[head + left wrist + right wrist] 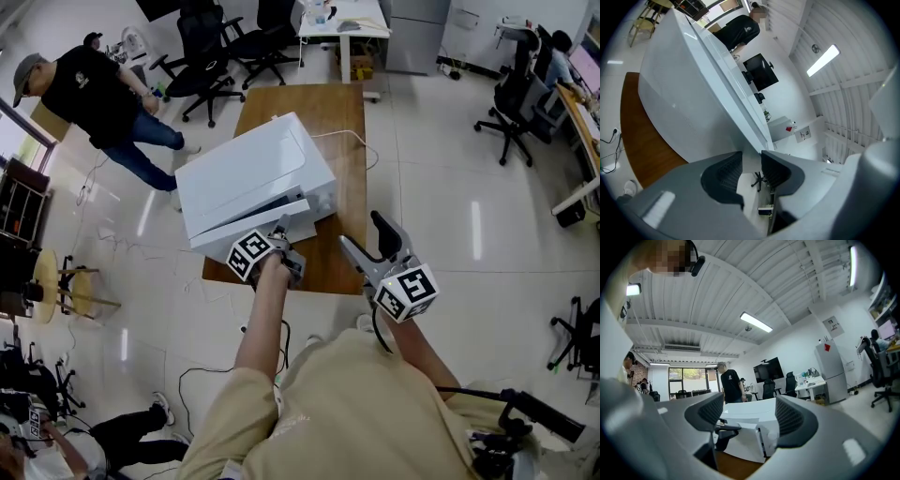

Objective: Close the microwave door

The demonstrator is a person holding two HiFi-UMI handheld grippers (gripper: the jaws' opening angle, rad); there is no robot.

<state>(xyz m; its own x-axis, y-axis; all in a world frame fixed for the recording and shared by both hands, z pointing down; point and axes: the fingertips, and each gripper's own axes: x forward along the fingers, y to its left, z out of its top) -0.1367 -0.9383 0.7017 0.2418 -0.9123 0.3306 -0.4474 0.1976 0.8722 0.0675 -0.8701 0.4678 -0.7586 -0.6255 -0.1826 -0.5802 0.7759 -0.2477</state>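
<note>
Judging by its plain, flat white panel, the microwave door (246,228) should be light and stiff, swinging freely on its hinge until the latch gives a little resistance at the end. It needs no grip at all: a flat push on the free edge, away from the hinge, looks like the best place to meet it, and a gentle one, since the glossy surface could let a contact slide and a hard shove might shift the whole oven. The door stands only slightly ajar, a narrow wedge away from the front of the white microwave (248,169). The microwave sits at an angle on the near end of a brown wooden tabletop (328,112), with its white cable (361,142) trailing across the wood behind it. The left gripper (282,234) is right at the door's near end, its fingers (724,176) drawn together with only a sliver between them and nothing held; whether they touch the panel I cannot tell. The right gripper (367,239) hangs beside the tabletop's near right corner, its fingers (794,420) spread wide and empty. A person in black (94,94) stands on the floor beyond, near several office chairs (211,56).
</note>
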